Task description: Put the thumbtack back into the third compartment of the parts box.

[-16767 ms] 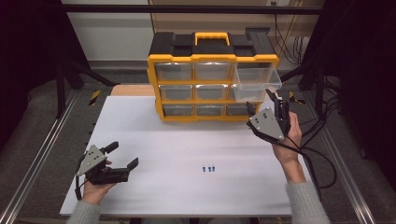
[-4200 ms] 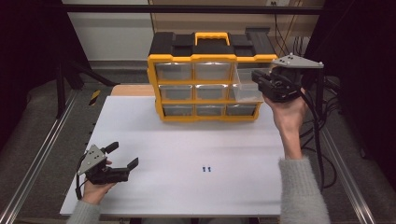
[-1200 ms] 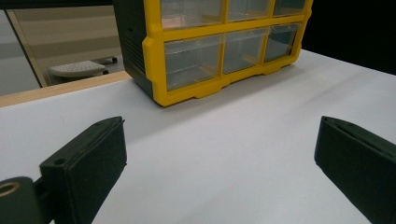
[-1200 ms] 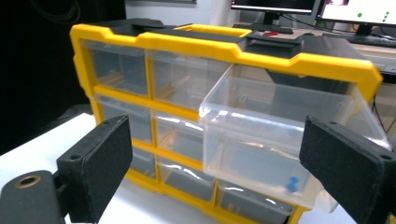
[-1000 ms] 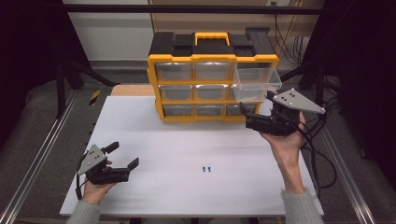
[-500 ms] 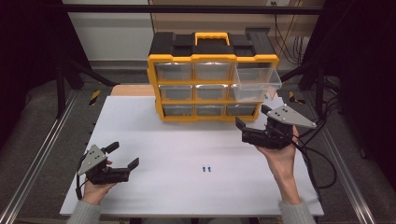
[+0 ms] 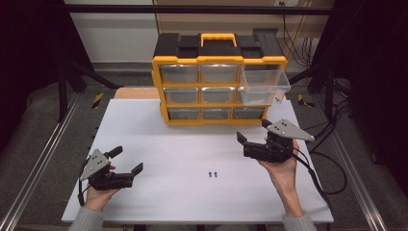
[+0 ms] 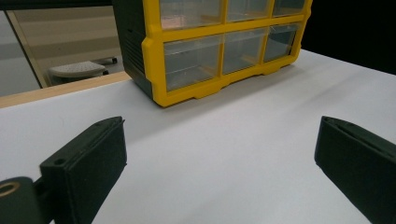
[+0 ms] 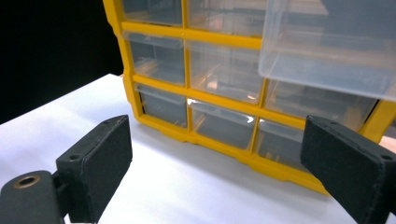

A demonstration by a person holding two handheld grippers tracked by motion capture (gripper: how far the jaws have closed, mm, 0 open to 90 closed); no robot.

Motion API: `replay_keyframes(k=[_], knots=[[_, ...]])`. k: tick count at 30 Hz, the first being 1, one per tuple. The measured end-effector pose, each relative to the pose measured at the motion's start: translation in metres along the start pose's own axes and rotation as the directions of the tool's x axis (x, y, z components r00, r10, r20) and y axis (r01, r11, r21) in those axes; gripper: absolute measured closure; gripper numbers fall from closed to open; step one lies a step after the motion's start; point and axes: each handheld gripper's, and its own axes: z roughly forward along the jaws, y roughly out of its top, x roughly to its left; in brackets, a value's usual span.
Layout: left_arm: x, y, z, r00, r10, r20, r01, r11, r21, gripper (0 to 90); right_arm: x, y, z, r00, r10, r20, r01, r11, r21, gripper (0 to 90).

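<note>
well apart, screws (image 7: 213,174), left of right tongs (image 7: 250,138)

Ahead of the right gripper (image 7: 251,140), the organiser cabinet (image 7: 219,86) looks like hard plastic: a glossy yellow frame with a matt black top. Its pulled-out drawer (image 7: 264,85), above and just beyond that gripper's jaws, is clear, shiny plastic, smooth-walled. Both grippers' jaws are matt black with a faintly grainy face; the left gripper (image 7: 126,160) rests on the table (image 7: 192,149), a smooth, matt white sheet.
</note>
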Motion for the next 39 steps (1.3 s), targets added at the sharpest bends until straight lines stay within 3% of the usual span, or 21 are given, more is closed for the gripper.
replay_keyframes(k=[20, 39], knots=[[0.000, 0.000, 0.001, 1.0000, 0.000, 0.001, 0.000, 1.0000, 0.002, 1.8, 0.011, -0.029, 0.013, 0.9993, 0.011, -0.034, -0.009, 0.9979, 0.064, 10.4], [0.000, 0.000, 0.001, 1.0000, -0.001, 0.001, 0.001, 1.0000, 0.002, 1.8, 0.031, -0.049, 0.026, 0.9958, -0.018, -0.089, 0.028, 0.9932, 0.113, 11.4]])
